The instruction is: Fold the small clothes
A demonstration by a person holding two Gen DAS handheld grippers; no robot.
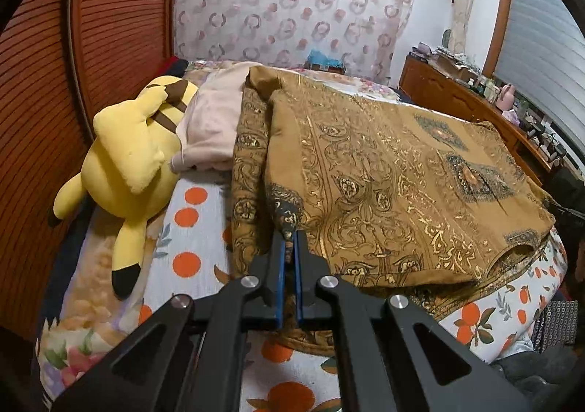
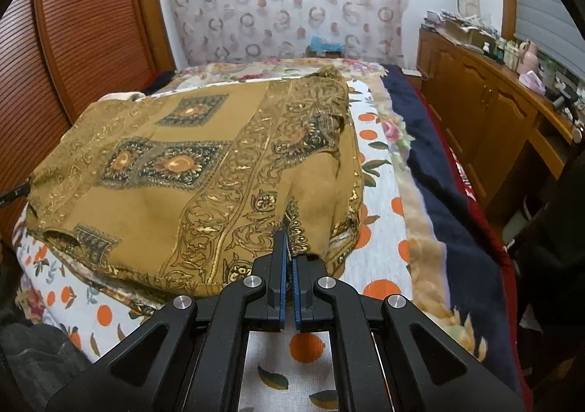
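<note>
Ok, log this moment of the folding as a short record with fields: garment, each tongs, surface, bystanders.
garment: brown gold-patterned garment, partly folded, spread on the bed
left tongs: left tongs shut on a patterned edge of the garment
right tongs: right tongs shut on another edge of the garment
surface: orange-print bedsheet under the garment
bystanders: yellow plush toy lying left of the garment; pale pink cloth between toy and garment
background: wooden cabinet beside the bed
</note>
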